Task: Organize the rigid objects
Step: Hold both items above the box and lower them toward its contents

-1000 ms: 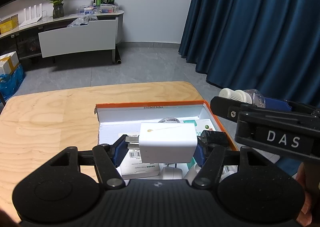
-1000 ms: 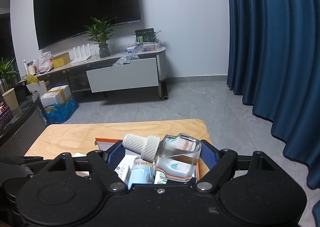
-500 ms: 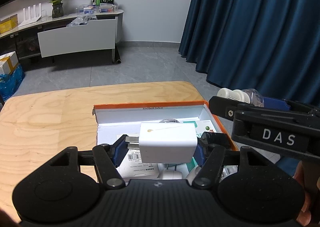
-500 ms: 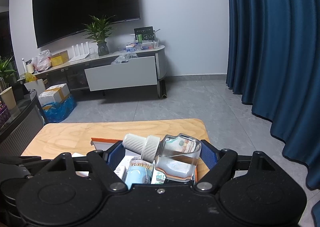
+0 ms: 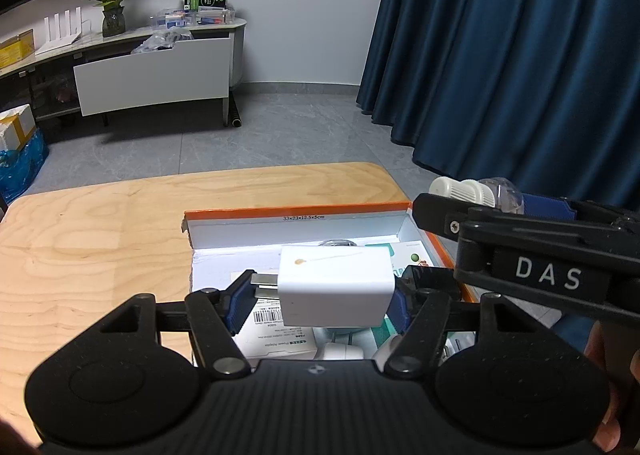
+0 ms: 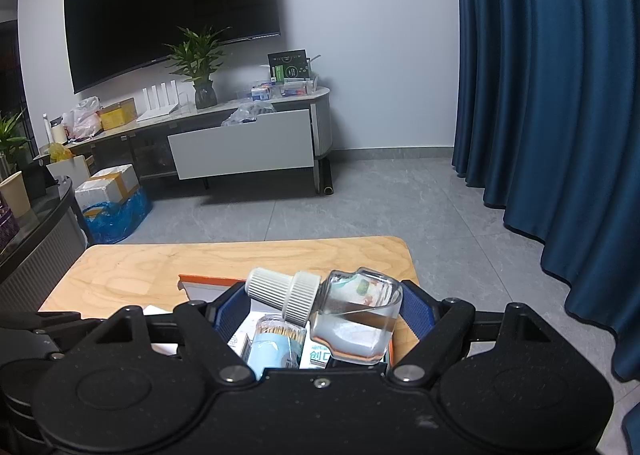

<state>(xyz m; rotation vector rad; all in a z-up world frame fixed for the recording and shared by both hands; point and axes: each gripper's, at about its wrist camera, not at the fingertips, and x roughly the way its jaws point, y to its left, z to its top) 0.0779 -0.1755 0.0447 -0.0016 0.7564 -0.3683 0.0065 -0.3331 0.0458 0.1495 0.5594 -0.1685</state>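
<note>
Left claw [image 5: 318,291] clamps a white charger [image 5: 335,287] above the box [image 5: 296,215] on the counter [image 5: 100,239]; right claw [image 6: 324,315] pinches a tilted glass bottle [image 6: 352,319] over the same box. Crowded together, they could collide, or the smooth bottle could slip and crack among the contents.
</note>
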